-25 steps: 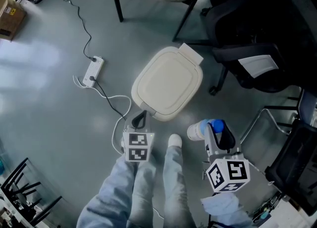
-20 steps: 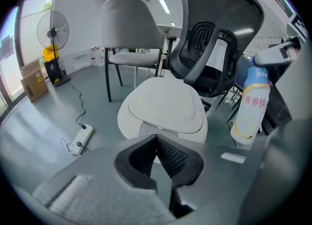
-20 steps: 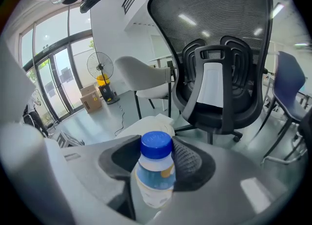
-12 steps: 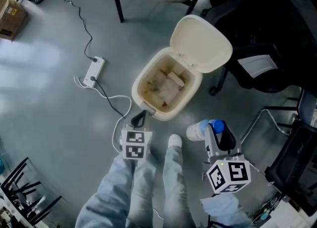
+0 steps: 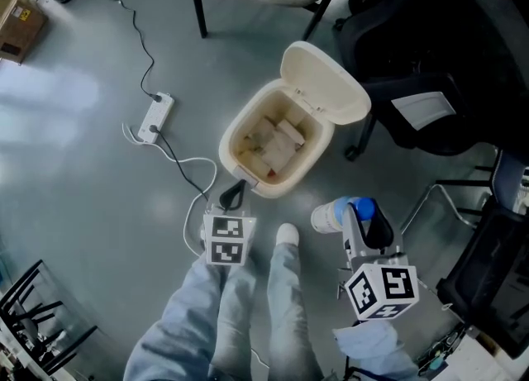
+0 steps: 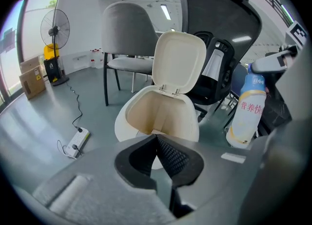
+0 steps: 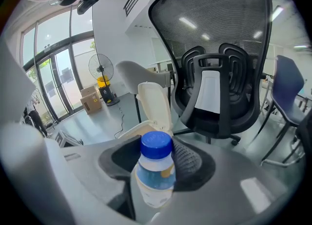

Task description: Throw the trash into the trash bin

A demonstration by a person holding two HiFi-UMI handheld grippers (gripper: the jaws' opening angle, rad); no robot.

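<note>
The bottle (image 5: 329,217), cap uppermost and near upright, held in right tongs (image 5: 364,216); left tongs (image 5: 234,196) closed; bin lid (image 5: 324,82), earlier shut, now raised.

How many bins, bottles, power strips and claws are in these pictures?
Cream plastic trash bin, lid open: 1
White plastic bottle with blue cap: 1
White power strip: 1
Claws: 2, the left claw and the right claw
Total: 5

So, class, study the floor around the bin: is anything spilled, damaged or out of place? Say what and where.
Nothing is spilled or broken. The one untidy thing is the power strip, lying loose on the floor left of the trash bin, its cables trailing toward the bin.
</note>
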